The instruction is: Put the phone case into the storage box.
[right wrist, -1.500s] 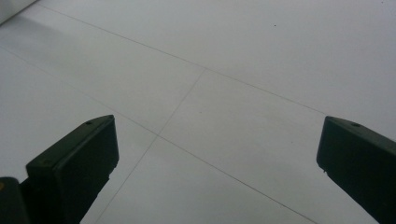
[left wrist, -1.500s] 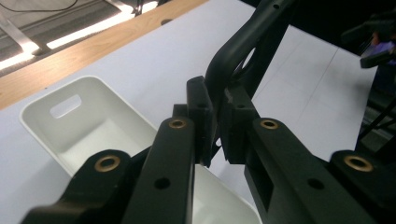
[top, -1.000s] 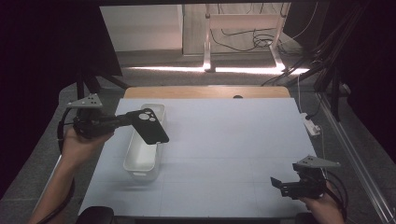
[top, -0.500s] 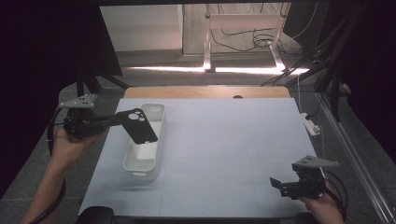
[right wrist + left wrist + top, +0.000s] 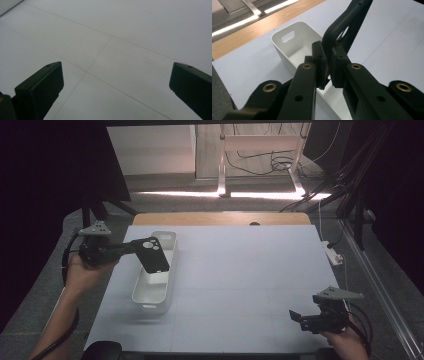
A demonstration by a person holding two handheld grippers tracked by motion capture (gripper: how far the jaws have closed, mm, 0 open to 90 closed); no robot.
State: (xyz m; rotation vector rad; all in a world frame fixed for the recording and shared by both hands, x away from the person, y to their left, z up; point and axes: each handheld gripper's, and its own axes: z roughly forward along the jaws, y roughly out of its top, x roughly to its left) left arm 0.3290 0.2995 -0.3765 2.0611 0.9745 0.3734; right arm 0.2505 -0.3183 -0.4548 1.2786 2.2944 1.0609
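A black phone case [image 5: 152, 255] with a round camera cutout hangs tilted over the far half of a white plastic bin [image 5: 150, 306]. My left gripper [image 5: 134, 248] is shut on the case's edge and comes in from the left side of the table. In the left gripper view the pads [image 5: 320, 60] pinch the case [image 5: 342, 27] above the bin's [image 5: 277, 42] open inside, which looks bare. My right gripper [image 5: 298, 317] rests low near the front right corner of the table, open. Its jaws [image 5: 116, 82] stand wide apart over bare tabletop with nothing between them.
The table has a pale grey mat [image 5: 250, 270] with a wooden strip [image 5: 220, 218] along its far edge. A white power strip [image 5: 333, 255] and cables lie off the right side. The bin stands lengthwise at the left of the mat.
My left gripper has carried the phone case a little to the left and lower over the bin. The right gripper has stayed where it was.
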